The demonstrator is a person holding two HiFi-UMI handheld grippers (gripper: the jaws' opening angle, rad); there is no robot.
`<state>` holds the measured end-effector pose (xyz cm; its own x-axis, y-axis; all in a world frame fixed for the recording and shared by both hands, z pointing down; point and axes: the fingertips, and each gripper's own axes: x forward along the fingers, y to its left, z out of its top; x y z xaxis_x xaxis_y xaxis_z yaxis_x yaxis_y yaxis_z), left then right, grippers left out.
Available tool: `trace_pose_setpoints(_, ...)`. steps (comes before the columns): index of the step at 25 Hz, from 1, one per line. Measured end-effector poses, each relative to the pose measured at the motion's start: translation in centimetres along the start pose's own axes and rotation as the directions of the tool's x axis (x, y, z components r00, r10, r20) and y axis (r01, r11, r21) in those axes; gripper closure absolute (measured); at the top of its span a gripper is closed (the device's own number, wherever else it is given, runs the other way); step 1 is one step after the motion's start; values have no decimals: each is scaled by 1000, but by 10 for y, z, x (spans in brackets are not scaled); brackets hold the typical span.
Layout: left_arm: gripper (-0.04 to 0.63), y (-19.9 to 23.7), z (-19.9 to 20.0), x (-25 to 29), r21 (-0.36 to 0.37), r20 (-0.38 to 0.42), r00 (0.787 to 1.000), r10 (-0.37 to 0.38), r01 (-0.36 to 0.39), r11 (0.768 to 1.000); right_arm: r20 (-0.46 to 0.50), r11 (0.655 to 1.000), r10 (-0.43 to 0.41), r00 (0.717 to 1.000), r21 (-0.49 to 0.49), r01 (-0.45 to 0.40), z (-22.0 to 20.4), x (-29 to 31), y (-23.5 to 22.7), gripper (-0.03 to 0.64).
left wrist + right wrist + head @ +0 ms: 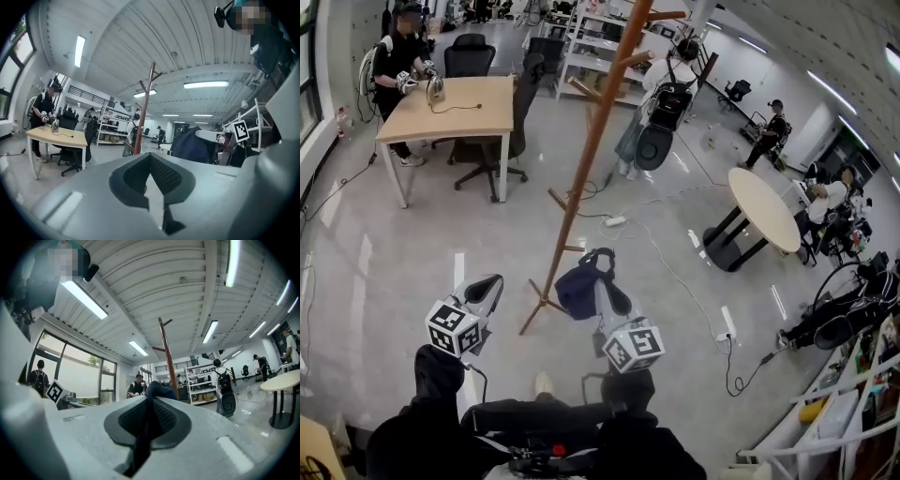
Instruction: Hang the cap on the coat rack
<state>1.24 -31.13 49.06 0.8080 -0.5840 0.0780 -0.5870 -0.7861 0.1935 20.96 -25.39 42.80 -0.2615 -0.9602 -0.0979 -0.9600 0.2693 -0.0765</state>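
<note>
1. Head view: the right tool [598,272] pinches the navy cap [578,291] low beside the rack [581,178], well below its pegs. The left tool [485,286] hangs alongside.
2. Left gripper view: its jaws meet with nothing between them.
3. Right gripper view: the jaws are clamped on cap fabric. I'd raise the cap high and settle its crown over a peg [166,322] before letting go. No container is involved.

Coat rack [599,131] top cut off @ head view's upper edge.
</note>
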Motion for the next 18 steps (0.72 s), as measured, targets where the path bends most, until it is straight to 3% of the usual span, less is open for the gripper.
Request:
trace_pose_setpoints(11,592,23,4,7,-15,11,994,106,-106,994,36,996,79,996,-35,-78,16,52,-19,607)
trace_pose_setpoints(18,592,31,4,8,-25,15,989,146,-146,989,101,990,109,989,-103,-99,49,76,-21,607)
